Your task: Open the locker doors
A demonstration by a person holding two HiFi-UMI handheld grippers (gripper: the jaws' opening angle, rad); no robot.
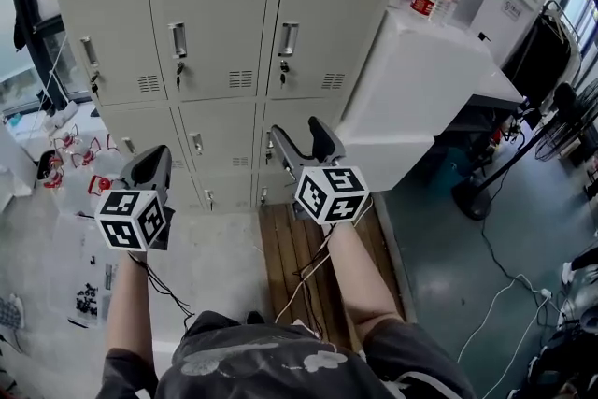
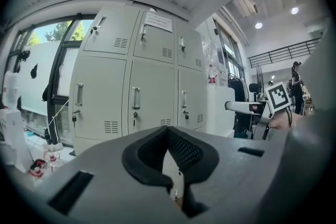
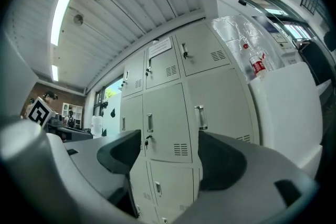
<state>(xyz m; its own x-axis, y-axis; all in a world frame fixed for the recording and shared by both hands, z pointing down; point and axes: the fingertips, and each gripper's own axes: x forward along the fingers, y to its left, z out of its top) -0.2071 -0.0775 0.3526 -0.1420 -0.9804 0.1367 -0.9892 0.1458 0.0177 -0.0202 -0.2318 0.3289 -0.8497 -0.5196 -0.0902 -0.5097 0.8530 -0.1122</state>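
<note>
- Facing the closed locker doors (image 1: 213,31) beside a white cabinet (image 1: 420,79), a person held both tools level and well short of them.
- Right gripper (image 1: 301,143) stood spread wide and empty, seemingly readied for a door handle (image 1: 288,39).
- Left gripper (image 1: 149,167) had its jaws pressed together, holding nothing, apparently idle.
</note>
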